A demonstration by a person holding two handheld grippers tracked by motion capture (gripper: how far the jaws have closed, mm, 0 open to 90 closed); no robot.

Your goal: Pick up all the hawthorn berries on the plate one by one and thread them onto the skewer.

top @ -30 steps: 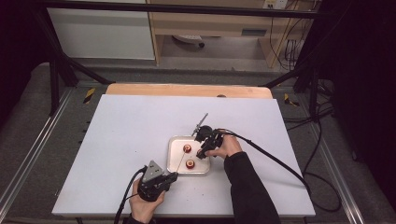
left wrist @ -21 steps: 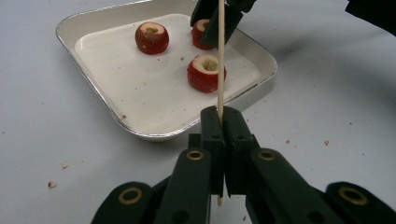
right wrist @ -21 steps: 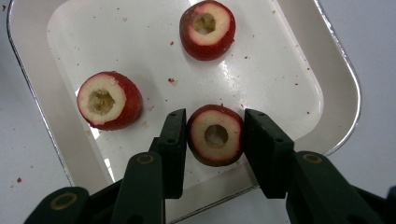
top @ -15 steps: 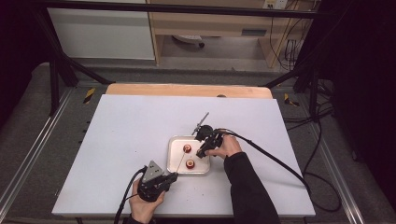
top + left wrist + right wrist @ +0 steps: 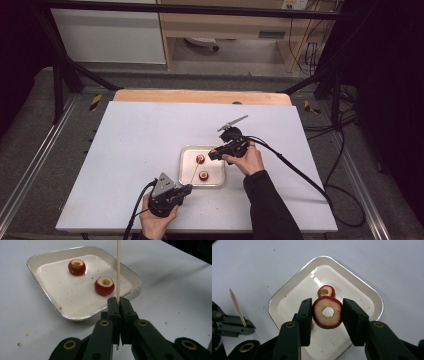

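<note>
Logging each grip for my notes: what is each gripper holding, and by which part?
Left gripper: a wooden skewer, clamped near its lower end. Right gripper: a cored red fruit, by its opposite sides.

I see a white tabletop (image 5: 130,150) carrying one shallow metal tray (image 5: 186,154), with small crumbs scattered beside it.

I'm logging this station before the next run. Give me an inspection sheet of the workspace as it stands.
Surface: white table, a few crumbs.
Job's things: metal tray; two cored red fruits in it; a third cored fruit between the right jaws above the tray; wooden skewer.
Clutter: nothing seen.
Grippers: left gripper shut on the skewer; right gripper shut on the fruit, jaws just been closing.
Cables: black cable trails off the right edge.
Surroundings: dark frame, cabinets behind.
</note>
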